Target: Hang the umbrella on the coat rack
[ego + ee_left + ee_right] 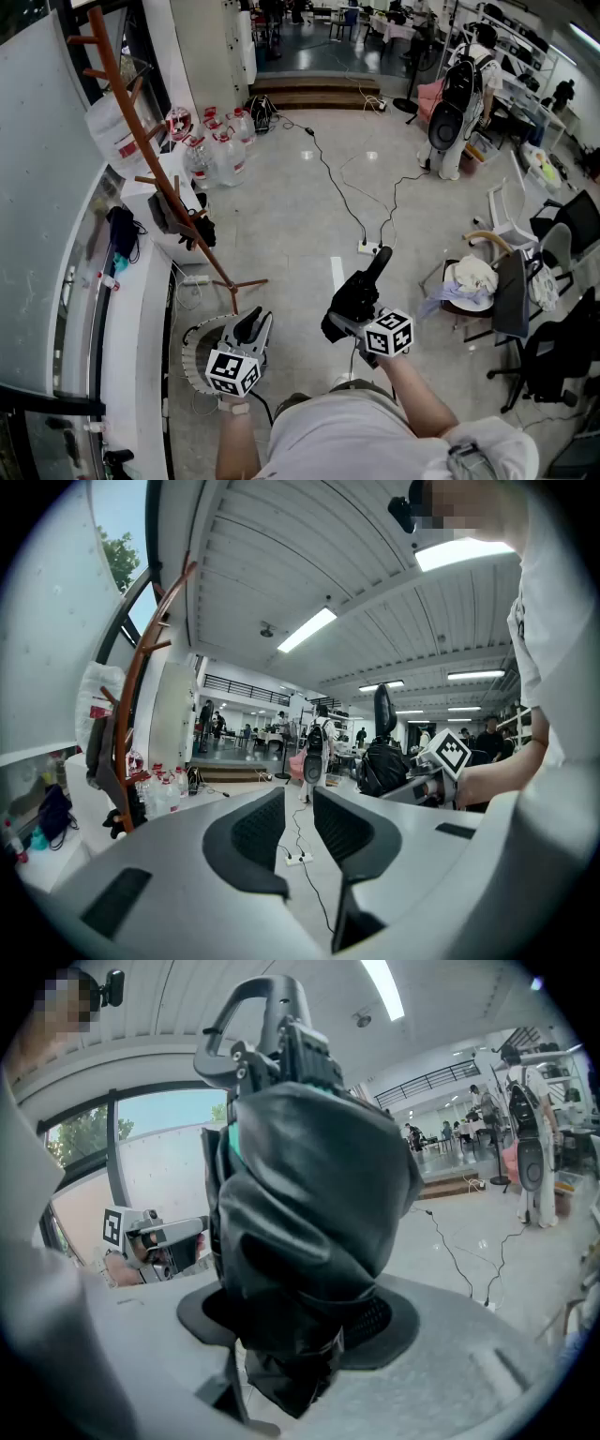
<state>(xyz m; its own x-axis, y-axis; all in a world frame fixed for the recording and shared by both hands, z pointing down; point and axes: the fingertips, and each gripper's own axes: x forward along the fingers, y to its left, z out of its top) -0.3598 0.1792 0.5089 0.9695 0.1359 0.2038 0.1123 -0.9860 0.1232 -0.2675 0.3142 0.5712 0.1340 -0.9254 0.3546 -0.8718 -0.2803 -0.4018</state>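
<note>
The brown wooden coat rack (150, 155) stands at the left by the white counter, its pegs branching off a slanted pole; in the left gripper view the coat rack (131, 696) rises at the left. A folded black umbrella (361, 289) stands upright in my right gripper (349, 305), which is shut on it. Seen in the right gripper view, the umbrella (300, 1194) fills the middle between the jaws of the right gripper (300, 1335), its looped handle (253, 1026) at the top. My left gripper (255, 326) is near the rack's foot, its jaws of the left gripper (300, 827) slightly open and empty.
Dark bags (183, 220) hang low on the rack. Water bottles (216, 150) cluster behind it. A power strip with cables (368, 248) lies on the floor ahead. Chairs with clothes (506, 281) crowd the right. A person with a backpack (459, 103) stands farther off.
</note>
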